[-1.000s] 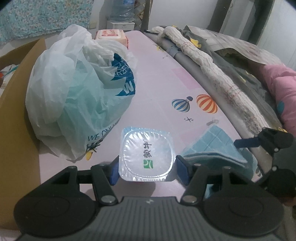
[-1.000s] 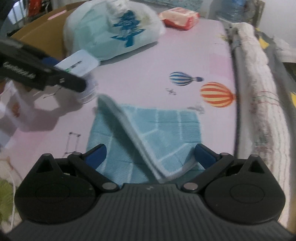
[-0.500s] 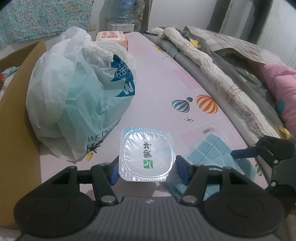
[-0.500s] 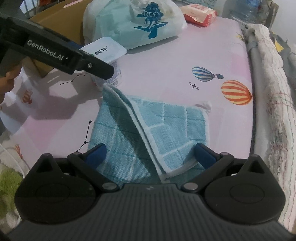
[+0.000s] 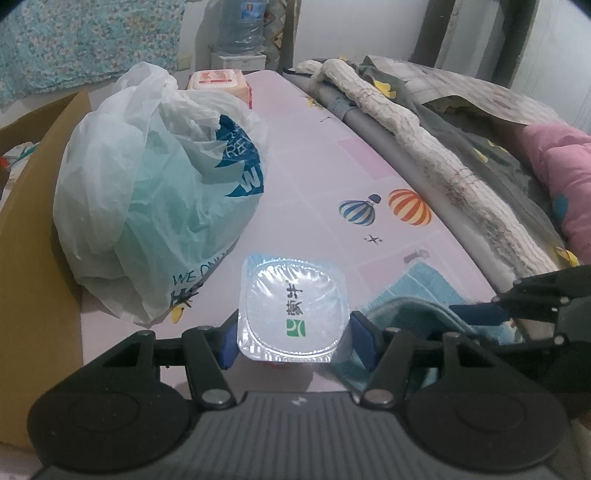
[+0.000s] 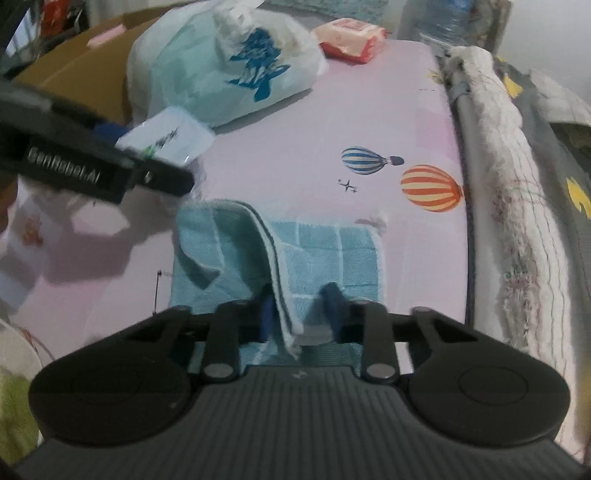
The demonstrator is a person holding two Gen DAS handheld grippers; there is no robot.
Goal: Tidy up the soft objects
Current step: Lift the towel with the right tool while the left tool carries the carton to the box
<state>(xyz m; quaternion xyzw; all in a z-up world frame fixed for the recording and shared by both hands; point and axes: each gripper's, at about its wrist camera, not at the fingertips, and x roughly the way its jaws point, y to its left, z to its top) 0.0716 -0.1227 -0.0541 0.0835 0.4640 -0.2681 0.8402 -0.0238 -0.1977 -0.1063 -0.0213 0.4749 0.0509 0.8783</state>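
A pink table top (image 5: 306, 173) printed with hot-air balloons carries a full white plastic bag (image 5: 159, 192), a pink wipes pack (image 5: 218, 79) at its far end, and a blue checked cloth (image 6: 295, 258) — partly folded, perhaps lifted at one edge.

This is a home bedroom: a pink mat (image 5: 325, 155) with balloon prints, crumpled bedding (image 5: 461, 155), a water bottle (image 5: 242, 27) and a cardboard box (image 5: 33, 206).
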